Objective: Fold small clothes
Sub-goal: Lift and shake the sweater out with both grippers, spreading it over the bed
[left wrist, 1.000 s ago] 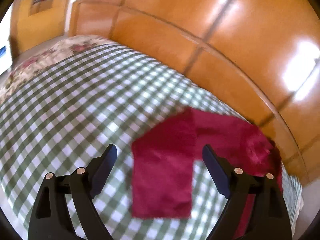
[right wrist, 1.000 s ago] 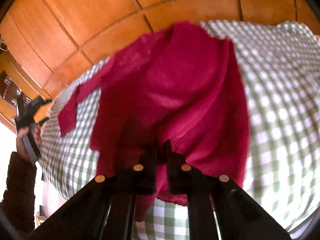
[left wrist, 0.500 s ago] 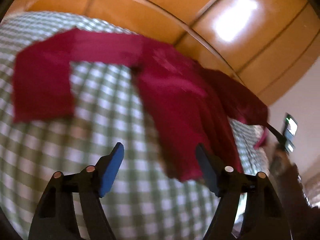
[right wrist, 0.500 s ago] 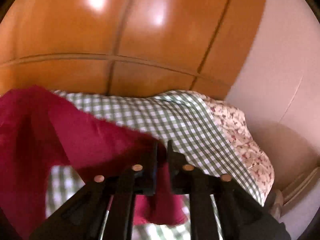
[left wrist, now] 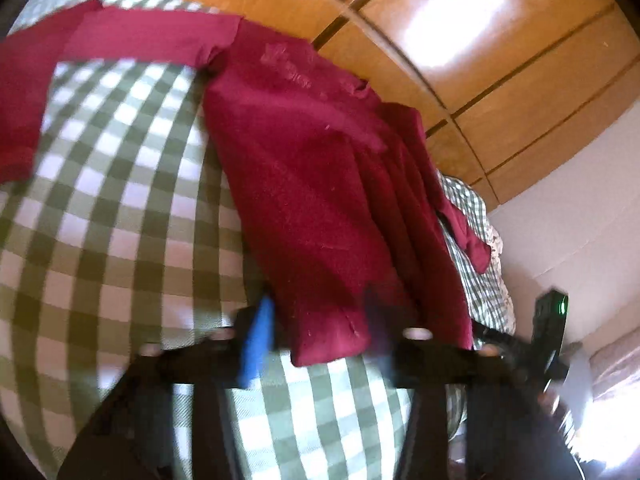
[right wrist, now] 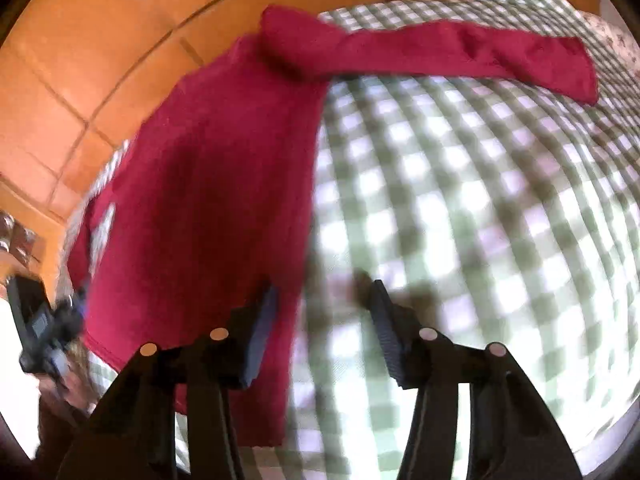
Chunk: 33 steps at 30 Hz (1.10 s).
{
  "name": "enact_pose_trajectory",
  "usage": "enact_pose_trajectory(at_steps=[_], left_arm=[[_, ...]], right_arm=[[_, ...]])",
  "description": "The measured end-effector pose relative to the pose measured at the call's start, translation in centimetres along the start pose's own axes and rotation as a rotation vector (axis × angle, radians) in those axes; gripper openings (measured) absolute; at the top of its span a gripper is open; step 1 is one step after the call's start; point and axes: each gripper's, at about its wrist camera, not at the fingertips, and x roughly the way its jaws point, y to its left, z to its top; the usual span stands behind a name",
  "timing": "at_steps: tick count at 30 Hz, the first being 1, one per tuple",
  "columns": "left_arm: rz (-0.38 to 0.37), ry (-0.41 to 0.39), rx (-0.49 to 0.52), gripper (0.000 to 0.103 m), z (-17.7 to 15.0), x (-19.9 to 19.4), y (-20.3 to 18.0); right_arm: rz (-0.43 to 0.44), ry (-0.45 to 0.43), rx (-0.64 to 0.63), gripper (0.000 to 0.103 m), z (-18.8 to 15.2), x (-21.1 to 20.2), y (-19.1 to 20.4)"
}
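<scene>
A dark red long-sleeved top [left wrist: 312, 184] lies on a green and white checked cloth [left wrist: 120, 220], one sleeve [left wrist: 148, 36] stretched out at the far left. My left gripper [left wrist: 316, 332] straddles the corner of the top's near hem. Its jaws are closing with the cloth between them, and a gap still shows. In the right wrist view the top [right wrist: 208, 200] fills the left and its other sleeve [right wrist: 460, 52] runs to the right. My right gripper [right wrist: 322, 324] is at the top's side edge, its jaws closing. That edge lies against the left finger [right wrist: 260, 328], with bare checked cloth [right wrist: 480, 220] in the rest of the gap.
Orange wooden panelling [left wrist: 480, 60] rises just behind the bed. A floral fabric [right wrist: 614, 36] borders the checked cloth at its far edge. The right-hand device [left wrist: 548, 332] shows low at the right, and the left-hand one [right wrist: 40, 328] sits in a hand at the left.
My left gripper swung from the sleeve to the top's hem and narrowed around it. My right gripper, earlier shut on the red fabric, has let go and now stands at the side edge.
</scene>
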Motion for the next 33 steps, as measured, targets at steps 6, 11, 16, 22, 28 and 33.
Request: enact_pose_trajectory(at_steps=[6, 11, 16, 22, 28, 33], left_arm=[[-0.006, -0.033, 0.039, 0.011, 1.3, -3.2, -1.7], [-0.033, -0.100, 0.047, 0.010, 3.6, -8.6, -3.4], [-0.026, -0.124, 0.044, 0.010, 4.9, -13.0, -4.0], [0.090, -0.098, 0.020, 0.010, 4.6, -12.5, -2.2], [0.167, -0.114, -0.007, 0.039, 3.0, -11.3, 0.2], [0.214, -0.063, 0.000, 0.047, 0.8, -9.5, 2.3]], right_arm=[[0.058, -0.003, -0.119, 0.000, 1.3, -2.7, 3.1], [0.066, -0.206, -0.140, 0.000, 3.8, -10.3, 3.4], [0.081, -0.254, -0.101, 0.005, 3.6, -13.2, 1.6], [0.075, -0.063, -0.040, 0.042, -0.6, -5.3, 0.6], [0.033, 0.043, -0.100, 0.020, -2.5, 0.6, 2.9], [0.038, 0.012, -0.175, 0.008, -1.3, -1.7, 4.1]])
